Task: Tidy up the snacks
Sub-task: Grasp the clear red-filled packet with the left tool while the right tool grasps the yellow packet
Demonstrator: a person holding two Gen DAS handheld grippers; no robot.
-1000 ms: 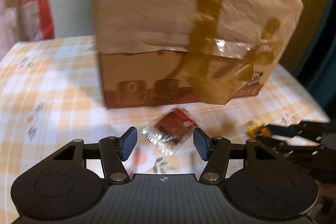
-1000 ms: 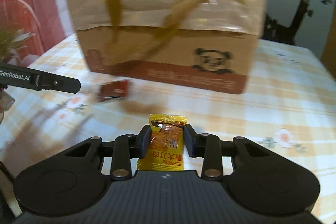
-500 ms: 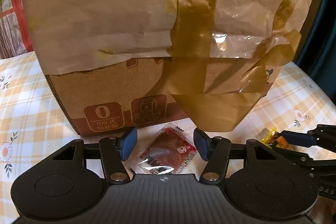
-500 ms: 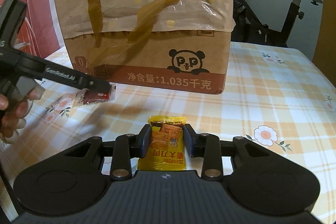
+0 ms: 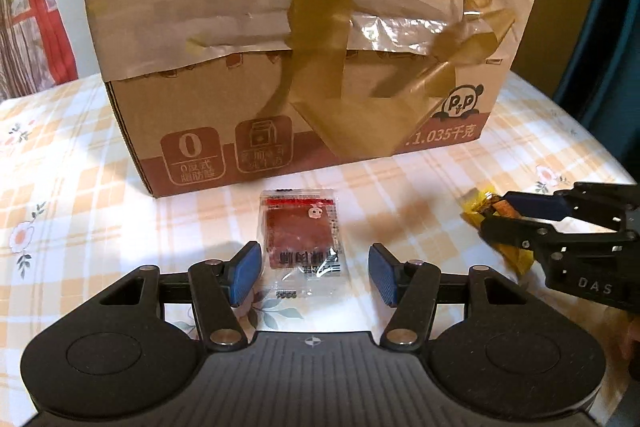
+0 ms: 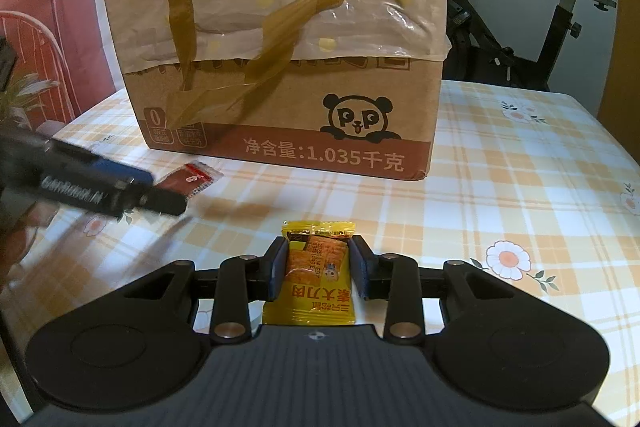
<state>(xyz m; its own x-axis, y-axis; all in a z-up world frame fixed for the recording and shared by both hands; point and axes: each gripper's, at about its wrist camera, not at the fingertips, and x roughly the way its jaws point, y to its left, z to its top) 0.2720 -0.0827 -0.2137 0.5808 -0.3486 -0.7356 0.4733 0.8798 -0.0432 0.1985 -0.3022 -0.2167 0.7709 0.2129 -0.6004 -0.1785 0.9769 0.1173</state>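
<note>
A clear packet with a dark red snack (image 5: 302, 235) lies flat on the checked tablecloth, just in front of the cardboard box (image 5: 304, 131). My left gripper (image 5: 314, 263) is open and straddles the packet's near end; neither blue pad touches it. My right gripper (image 6: 318, 259) is shut on a yellow snack packet (image 6: 320, 267), low over the cloth. From the left wrist, the right gripper (image 5: 496, 213) shows at the right edge with the yellow packet (image 5: 474, 213) in its tips. From the right wrist, the left gripper (image 6: 160, 195) reaches in beside the red packet (image 6: 188, 181).
The tall panda-logo box (image 6: 288, 115) has crumpled paper and brown tape over its top and stands mid-table. The tablecloth (image 6: 520, 187) runs on to the right of the box. An exercise bike (image 6: 560, 7) stands behind the table. A hand (image 6: 16, 239) holds the left gripper.
My left gripper has come lower and closer to the box, and the red packet now lies squarely between its fingers. The right gripper has kept still with the yellow packet.
</note>
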